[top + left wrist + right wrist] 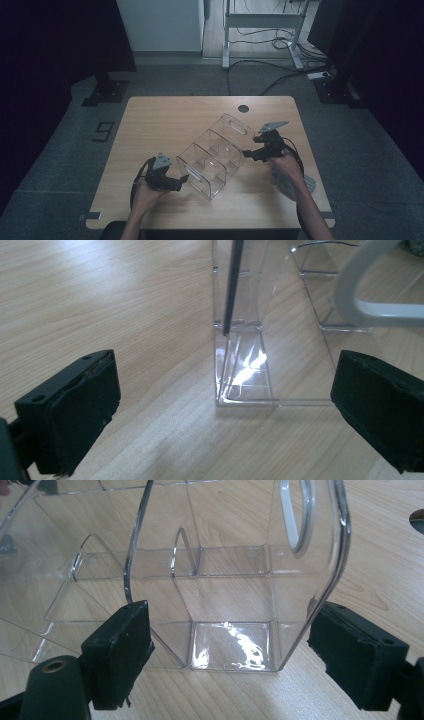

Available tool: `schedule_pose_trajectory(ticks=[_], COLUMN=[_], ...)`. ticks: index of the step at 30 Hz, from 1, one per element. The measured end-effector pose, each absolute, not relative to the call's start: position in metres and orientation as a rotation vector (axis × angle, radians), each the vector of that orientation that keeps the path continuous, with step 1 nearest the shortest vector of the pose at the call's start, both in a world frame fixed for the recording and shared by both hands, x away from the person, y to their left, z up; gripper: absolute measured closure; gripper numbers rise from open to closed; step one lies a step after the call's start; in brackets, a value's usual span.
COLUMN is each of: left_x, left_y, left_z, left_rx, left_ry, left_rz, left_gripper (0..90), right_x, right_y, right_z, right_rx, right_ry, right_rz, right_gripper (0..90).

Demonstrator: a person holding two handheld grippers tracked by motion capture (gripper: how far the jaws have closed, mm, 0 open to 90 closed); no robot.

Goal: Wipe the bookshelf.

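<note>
A clear plastic organiser box [215,157] with several open compartments and a handle slot in each end lies at an angle on the wooden table [165,115]. My left gripper [182,181] sits at its near-left end, open. In the left gripper view, the left gripper [225,375] has its jaws wide apart and the box's corner [250,365] just ahead between them, untouched. My right gripper [248,154] is at the box's right side. In the right gripper view, the right gripper [230,617] is open and straddles the box end [230,580], pads close beside its walls.
A round cable hole [243,108] sits near the table's far edge. Behind the table are grey floor, cables [280,80] and a white desk frame [262,22]. Bare tabletop lies to the left of the box and along the front edge.
</note>
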State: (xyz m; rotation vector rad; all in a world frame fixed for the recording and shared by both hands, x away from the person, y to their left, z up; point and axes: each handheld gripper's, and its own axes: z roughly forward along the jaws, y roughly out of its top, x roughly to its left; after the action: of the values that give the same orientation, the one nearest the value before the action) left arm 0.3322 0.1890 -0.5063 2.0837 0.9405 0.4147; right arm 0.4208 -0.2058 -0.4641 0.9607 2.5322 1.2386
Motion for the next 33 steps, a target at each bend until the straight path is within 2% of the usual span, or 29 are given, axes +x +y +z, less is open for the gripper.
schedule_pose_trajectory(ticks=[14,33], left_x=[0.339,0.34], left_y=[0.197,0.204], left_z=[-0.51,-0.509], left_rx=[2.038,2.011], left_ry=[1.017,1.031], left_rz=[0.418,0.415], left_gripper=[0.0,0.0], right_x=[0.407,0.381], right_y=[-0.205,-0.198], right_z=[-0.463,-0.465], right_rx=[0.945,0.939], right_ry=[2.579,2.628], right_rz=[1.176,1.116], right_gripper=[17.1,17.7])
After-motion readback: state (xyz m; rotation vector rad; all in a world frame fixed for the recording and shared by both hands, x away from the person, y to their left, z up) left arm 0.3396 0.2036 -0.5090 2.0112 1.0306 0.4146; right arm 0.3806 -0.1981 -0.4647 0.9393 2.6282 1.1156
